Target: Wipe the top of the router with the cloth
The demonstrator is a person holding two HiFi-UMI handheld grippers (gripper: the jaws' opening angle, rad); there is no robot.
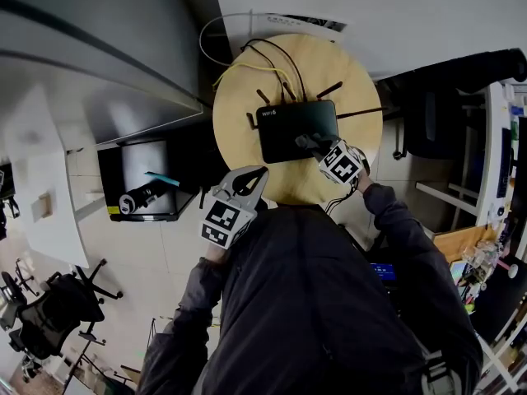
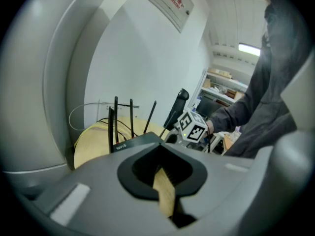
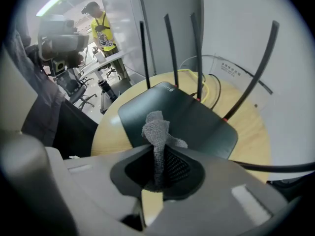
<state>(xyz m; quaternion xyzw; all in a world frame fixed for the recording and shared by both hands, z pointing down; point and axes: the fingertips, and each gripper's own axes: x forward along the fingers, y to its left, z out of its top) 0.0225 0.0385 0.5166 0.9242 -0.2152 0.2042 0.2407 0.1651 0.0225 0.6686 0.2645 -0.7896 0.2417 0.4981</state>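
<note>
Right gripper (image 1: 311, 145): clamped tight on the cloth (image 3: 156, 131), a grey, nubbly knit strip that sticks up crumpled past its tips.
Cloth's place: over the router (image 3: 189, 118), at the near right part of its top; I cannot tell if it touches.
Router: a flat, smooth, black rectangular slab straight ahead of the right gripper. Thin black antennas (image 3: 171, 53) rise beyond it.
Table (image 1: 239, 97): round, pale wood. Bare wood lies on each side of the router.
Cables (image 1: 247, 56): yellow and black, curling at the far rim.
Left gripper (image 1: 247, 181): jaws together, nothing in them, held off the table's near rim and well apart from the router.
Black box (image 1: 111, 179): on the floor to the left gripper's left, with a dark cylinder (image 1: 136, 200) inside.
</note>
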